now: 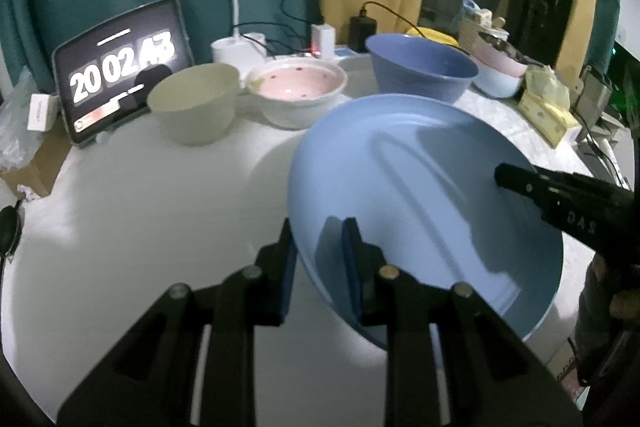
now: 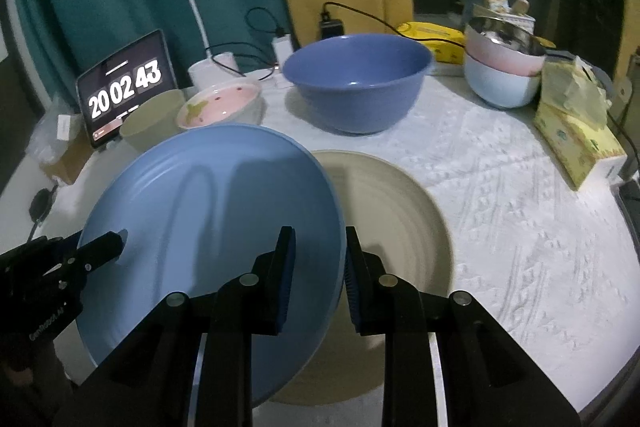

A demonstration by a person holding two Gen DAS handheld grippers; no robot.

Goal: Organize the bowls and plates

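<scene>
Both tongs (image 1: 318,247) (image 2: 320,255) astride smooth round blue plate (image 2: 208,219) rim, tilted.

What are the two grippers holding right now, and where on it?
Both hold the light blue plate by its rim: the left gripper on one edge, the right gripper on the opposite edge, tilted above the beige plate.

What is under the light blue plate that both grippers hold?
A beige plate lies on the table below the light blue plate, which is tilted. Only the beige plate's right part shows; the blue plate covers its left part, so anything there is hidden.
</scene>
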